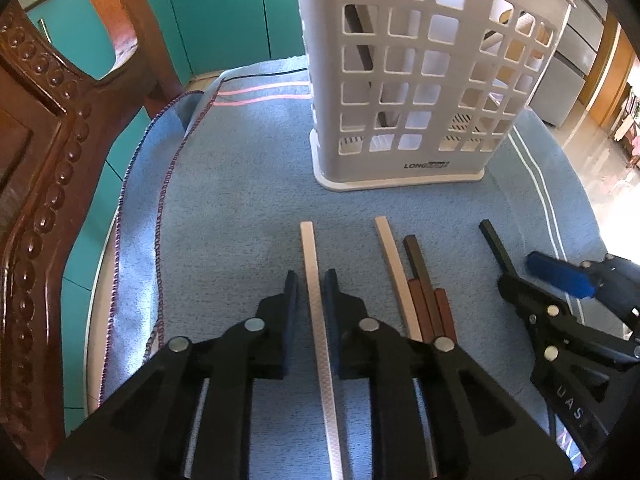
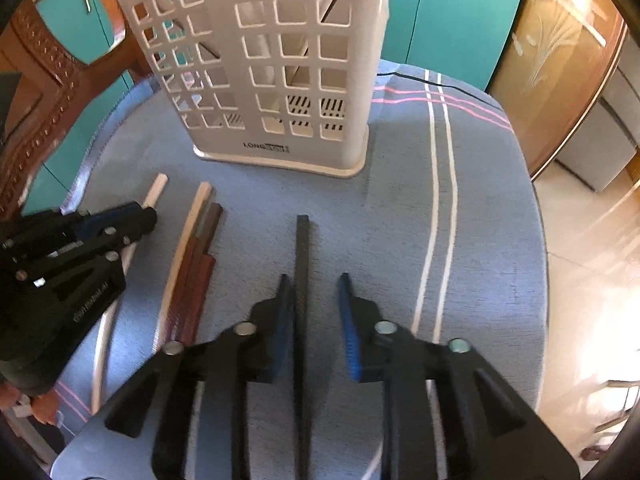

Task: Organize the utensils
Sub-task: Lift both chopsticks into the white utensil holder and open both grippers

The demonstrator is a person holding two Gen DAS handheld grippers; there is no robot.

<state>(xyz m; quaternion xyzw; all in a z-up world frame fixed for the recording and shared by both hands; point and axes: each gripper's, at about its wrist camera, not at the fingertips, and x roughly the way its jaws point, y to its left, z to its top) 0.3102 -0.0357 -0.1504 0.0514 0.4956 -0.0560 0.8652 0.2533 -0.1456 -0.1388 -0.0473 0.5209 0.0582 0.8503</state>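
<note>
White chopstick [image 1: 316,300] flat on the blue towel [image 1: 240,200] spread over the round worktop [image 1: 103,256], running lengthwise between the two fingers of the left tongs [image 1: 311,280]. Left tongs apart, straddling that stick: a thin strip of towel showing between the stick and the left-hand finger, the right-hand finger just beside or touching it, no clamp on both sides.

Further right on the towel, a second white chopstick [image 1: 394,272], then a cluster of brown chopsticks [image 1: 424,292] touching one another and lying against it, ends staggered. Well apart from that cluster, a black chopstick [image 2: 302,264], also flat on the towel, passing between the fingers of the right tongs [image 2: 314,284]. Right tongs apart too: left-hand pad close against the black stick, blue right-hand pad clearly off it with towel visible in the gap.

Behind all the sticks, near the far side of the towel, an upright grey-white utensil holder [image 1: 420,80] with square cut-outs, standing on its base. Inside it, a dark stick [image 1: 362,48] leaning at a slant, seen through the holes.

Off to the left, beyond the worktop rim, a carved wooden chair back [image 1: 36,160] and teal cabinet doors [image 1: 224,12].
</note>
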